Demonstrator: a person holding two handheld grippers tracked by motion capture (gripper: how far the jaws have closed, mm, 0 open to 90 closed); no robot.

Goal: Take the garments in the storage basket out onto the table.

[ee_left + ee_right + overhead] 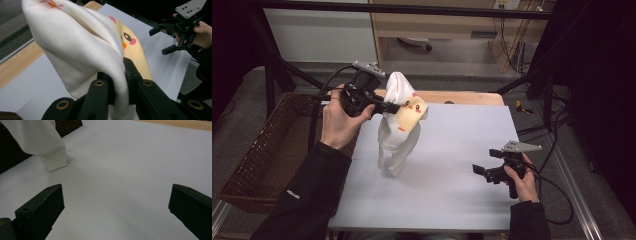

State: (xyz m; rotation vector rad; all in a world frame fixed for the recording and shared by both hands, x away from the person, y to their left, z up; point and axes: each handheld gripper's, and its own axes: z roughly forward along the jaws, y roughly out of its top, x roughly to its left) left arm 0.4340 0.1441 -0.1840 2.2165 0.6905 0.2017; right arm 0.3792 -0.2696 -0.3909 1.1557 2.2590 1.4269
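A white fleece garment (398, 132) with a yellow chick face printed on it hangs above the white table sheet (452, 150), its lower end touching the sheet. My left gripper (393, 106) is shut on a fold of the garment (82, 45) near its top, and the fabric is pinched between the jaws. The garment's hem (53, 160) rests on the sheet at the upper left of the right gripper view. My right gripper (479, 170) is held low over the sheet at the right, open, with nothing between its jaws. The right gripper (162, 41) is also in the left gripper view.
A brown wicker basket (267, 145) stands off the table's left edge. A strip of wooden tabletop (472, 97) runs along the far edge of the sheet. Cables (557, 200) trail by the table's right side. Bare sheet lies between the garment and the right gripper.
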